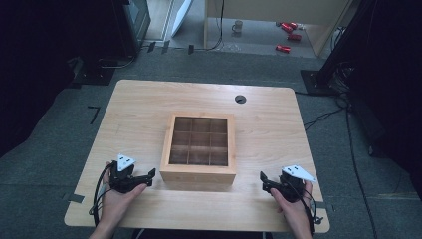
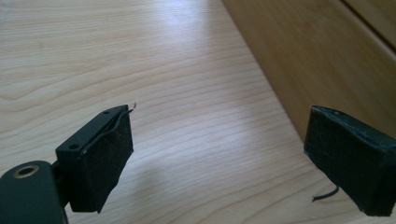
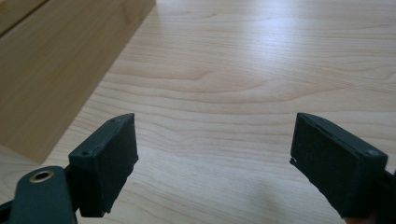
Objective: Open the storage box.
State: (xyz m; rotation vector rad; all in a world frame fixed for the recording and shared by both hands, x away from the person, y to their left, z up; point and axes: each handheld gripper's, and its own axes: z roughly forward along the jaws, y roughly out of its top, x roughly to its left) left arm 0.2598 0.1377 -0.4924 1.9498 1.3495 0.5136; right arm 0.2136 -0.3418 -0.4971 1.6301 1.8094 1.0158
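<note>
Two tongs (image 1: 149,175) (image 1: 264,179) spread apart, empty, flanking gridded wooden box (image 1: 199,144) on pale table (image 1: 268,124); grey floor (image 1: 50,149).

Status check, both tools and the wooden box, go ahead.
Left tool open, right tool open, both empty. Square wooden nine-compartment box between them, compartments look empty. Light wood table unobstructed.
</note>
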